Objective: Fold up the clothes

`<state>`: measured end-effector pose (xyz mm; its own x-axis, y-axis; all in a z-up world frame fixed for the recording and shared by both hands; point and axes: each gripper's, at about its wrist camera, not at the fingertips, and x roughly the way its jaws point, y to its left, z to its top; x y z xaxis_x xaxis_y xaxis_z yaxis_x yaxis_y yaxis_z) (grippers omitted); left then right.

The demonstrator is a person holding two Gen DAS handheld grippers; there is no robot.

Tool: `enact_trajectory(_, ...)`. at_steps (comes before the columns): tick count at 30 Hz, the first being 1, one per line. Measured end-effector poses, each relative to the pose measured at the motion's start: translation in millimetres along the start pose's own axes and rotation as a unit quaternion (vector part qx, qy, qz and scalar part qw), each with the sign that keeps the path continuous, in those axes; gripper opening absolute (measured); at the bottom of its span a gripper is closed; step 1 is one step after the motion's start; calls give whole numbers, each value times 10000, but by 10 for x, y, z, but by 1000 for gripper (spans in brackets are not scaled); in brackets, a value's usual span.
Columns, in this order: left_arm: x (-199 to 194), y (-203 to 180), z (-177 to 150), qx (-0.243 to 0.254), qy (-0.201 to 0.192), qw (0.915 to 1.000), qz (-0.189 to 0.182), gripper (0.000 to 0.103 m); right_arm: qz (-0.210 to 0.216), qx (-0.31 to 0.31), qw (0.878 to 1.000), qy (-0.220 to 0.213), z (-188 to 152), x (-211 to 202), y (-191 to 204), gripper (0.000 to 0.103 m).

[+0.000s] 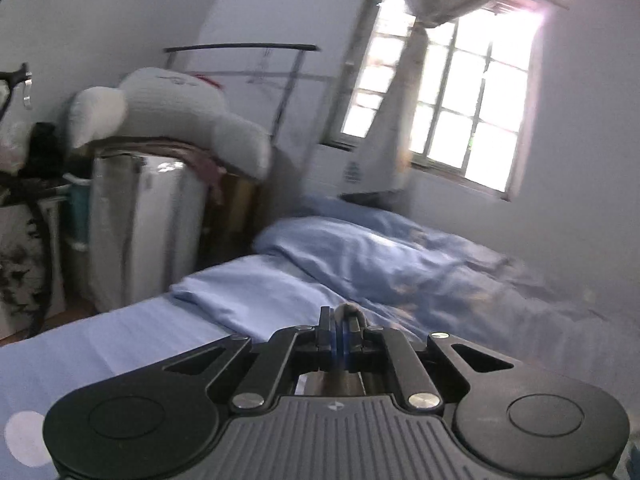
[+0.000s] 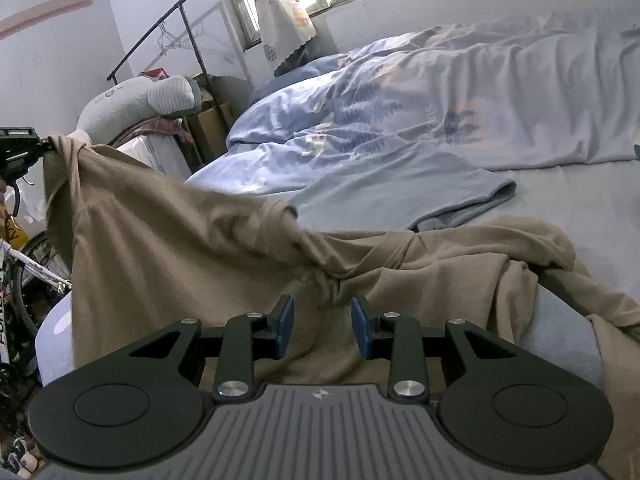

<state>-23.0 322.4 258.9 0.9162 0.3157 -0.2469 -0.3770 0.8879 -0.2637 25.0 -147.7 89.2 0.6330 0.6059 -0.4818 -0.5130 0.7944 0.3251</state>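
Fingers of the left gripper [image 1: 343,322] pinch a corner of the crumpled tan cotton shirt [image 2: 208,248], lifting it. Right gripper [image 2: 322,326], jaws partly apart and empty, hovers over its bunched middle; beyond lies the blue patterned duvet [image 2: 360,128].

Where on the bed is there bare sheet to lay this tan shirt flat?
The clearest bare sheet lies right of the blue shirt, between the quilt and the tan shirt. A narrower strip lies beside the pillow. The near edge is crowded: the tan shirt bunches under the open right gripper and hangs from the left gripper.
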Motion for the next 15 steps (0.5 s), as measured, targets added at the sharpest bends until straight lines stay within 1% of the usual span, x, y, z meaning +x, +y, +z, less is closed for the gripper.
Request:
enact_trajectory(1, 66, 44, 59, -57, -21, 9999, 131, 3, 4, 6, 10000, 3, -1, 0, -3, 33)
enact_trajectory(3, 206, 92, 121, -189, -99, 9995, 251, 3, 15, 20, 10000, 10, -2, 2, -8, 33)
enact_trajectory(5, 393, 78, 136, -192, -27, 9991, 383, 3, 34, -13, 10000, 26, -5, 6, 15, 33)
enact_trajectory(8, 685, -50, 17, 55, 336, 9989, 320, 3, 61, -73, 9999, 45, -8, 14, 47, 33)
enact_trajectory(10, 787, -107, -122, 207, 590, 9979, 147, 15, 65, -96, 9999, 45, -12, 18, 60, 33)
enact_trajectory(11, 767, -115, -203, 230, 618, 9978, 97, 20, 55, -97, 9999, 43, -14, 20, 64, 33)
enact_trajectory(12, 746, -124, -285, 253, 645, 9976, 47, 37, 43, -97, 9999, 42, -16, 22, 67, 34)
enact_trajectory(13, 711, -118, -363, 235, 664, 9975, -6, 52, 35, -104, 9999, 45, -21, 22, 65, 33)
enact_trajectory(15, 634, -97, -504, 240, 658, 9975, -61, 61, 10, -120, 9999, 49, -26, 19, 60, 33)
